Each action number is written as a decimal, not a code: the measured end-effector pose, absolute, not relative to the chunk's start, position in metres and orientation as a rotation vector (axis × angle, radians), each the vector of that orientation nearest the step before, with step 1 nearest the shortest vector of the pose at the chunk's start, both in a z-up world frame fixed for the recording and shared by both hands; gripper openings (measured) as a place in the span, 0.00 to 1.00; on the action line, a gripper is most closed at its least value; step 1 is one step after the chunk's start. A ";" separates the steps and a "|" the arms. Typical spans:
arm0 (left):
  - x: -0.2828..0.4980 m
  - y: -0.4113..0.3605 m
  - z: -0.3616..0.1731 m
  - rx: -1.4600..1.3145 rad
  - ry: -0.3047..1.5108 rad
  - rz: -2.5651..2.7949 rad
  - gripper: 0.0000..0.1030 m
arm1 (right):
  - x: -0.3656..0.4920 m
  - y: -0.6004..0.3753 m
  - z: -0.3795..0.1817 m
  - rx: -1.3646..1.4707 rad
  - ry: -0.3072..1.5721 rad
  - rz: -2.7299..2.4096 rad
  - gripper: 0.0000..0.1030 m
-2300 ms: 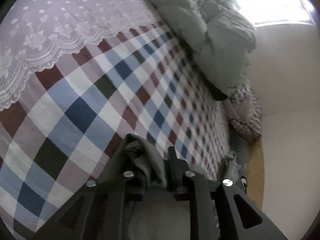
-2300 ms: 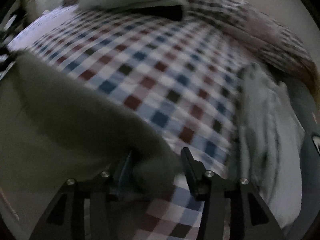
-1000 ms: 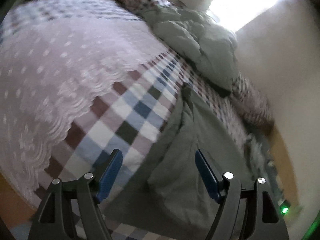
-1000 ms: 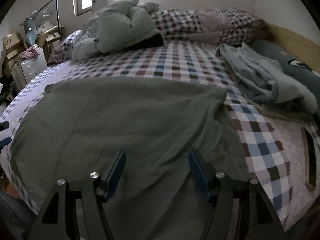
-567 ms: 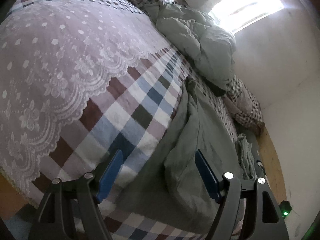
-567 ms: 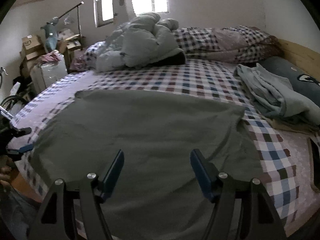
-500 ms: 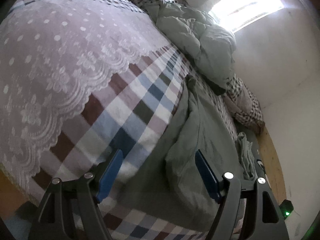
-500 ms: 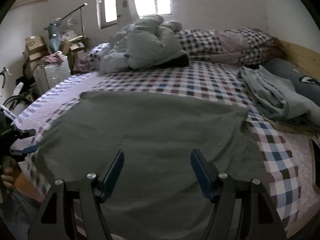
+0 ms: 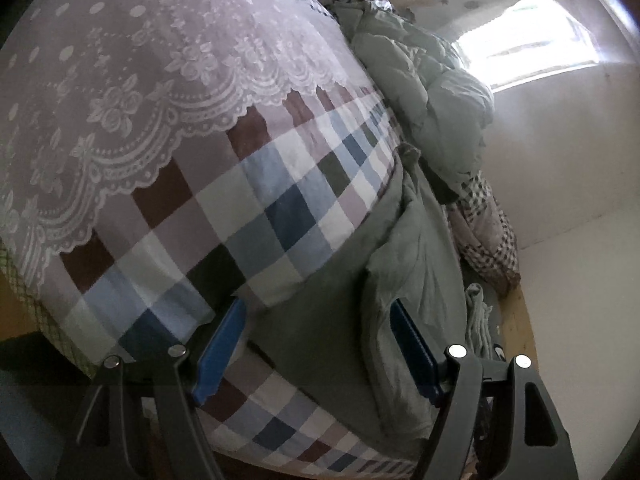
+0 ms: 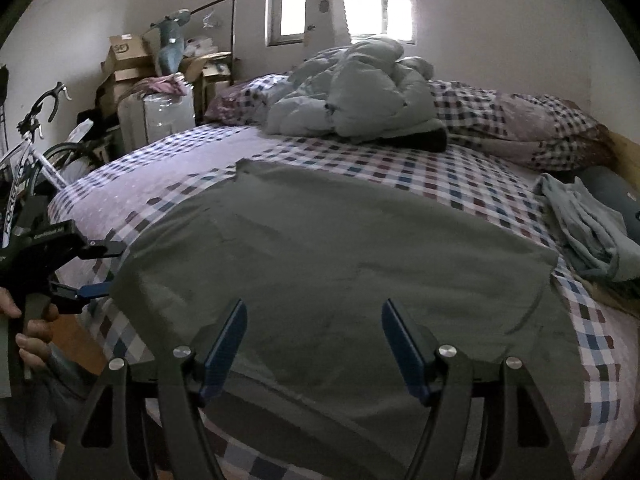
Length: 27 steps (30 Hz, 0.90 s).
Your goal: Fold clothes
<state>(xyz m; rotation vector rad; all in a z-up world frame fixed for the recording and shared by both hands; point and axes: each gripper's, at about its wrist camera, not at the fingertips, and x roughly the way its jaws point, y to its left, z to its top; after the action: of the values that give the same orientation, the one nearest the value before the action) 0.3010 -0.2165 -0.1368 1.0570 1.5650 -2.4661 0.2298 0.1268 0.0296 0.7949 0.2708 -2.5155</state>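
A grey-green garment [image 10: 340, 264] lies spread flat over the checked bed [image 10: 440, 172], its near hem hanging over the bed's front edge. My right gripper [image 10: 314, 312] hovers open above that near part, with nothing between its blue pads. In the left wrist view the same garment [image 9: 348, 304] shows from its left side, with a rumpled fold along its edge. My left gripper [image 9: 318, 312] stands open at the bed's corner, straddling the garment's edge without pressing it. The right wrist view also catches the left gripper [image 10: 102, 272] at the garment's left corner, held by a hand [image 10: 34, 332].
A pale puffy duvet [image 10: 360, 92] and checked pillows [image 10: 520, 128] lie at the head of the bed. A light blue garment [image 10: 588, 228] is heaped at the right. A lace cover [image 9: 140, 80] drapes the left side. A bicycle [image 10: 28, 152] and boxes [image 10: 128, 64] stand left of the bed.
Both grippers let go of the garment, which now lies spread on the bed. The right gripper drew back and the view widened. The left gripper sank toward the bed's corner.
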 end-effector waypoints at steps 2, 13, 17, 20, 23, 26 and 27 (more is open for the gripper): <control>0.303 -0.215 -0.137 1.060 1.573 -2.460 0.77 | 0.230 0.126 0.027 0.795 0.285 -2.509 0.71; 0.301 -0.208 -0.142 1.057 1.726 -2.453 0.77 | 0.224 0.120 0.022 0.819 0.268 -2.501 0.71; 0.298 -0.210 -0.141 1.042 1.744 -2.441 0.76 | 0.225 0.114 0.018 0.825 0.298 -2.490 0.71; 0.299 -0.210 -0.141 1.057 1.727 -2.421 0.67 | 0.227 0.111 0.016 0.819 0.324 -2.488 0.71; 0.301 -0.212 -0.144 1.068 1.731 -2.387 0.52 | 0.229 0.107 0.014 0.808 0.360 -2.488 0.71; 0.303 -0.214 -0.147 1.075 1.745 -2.349 0.36 | 0.233 0.102 0.011 0.792 0.405 -2.482 0.71; 0.303 -0.214 -0.148 1.082 1.743 -2.341 0.26 | 0.235 0.100 0.011 0.786 0.421 -2.477 0.71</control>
<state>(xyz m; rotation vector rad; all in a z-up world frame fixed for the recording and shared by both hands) 0.3032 -0.2140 -0.1481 1.0821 1.7426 -2.3414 0.2346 0.0995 0.0107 0.7859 0.4214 -2.4774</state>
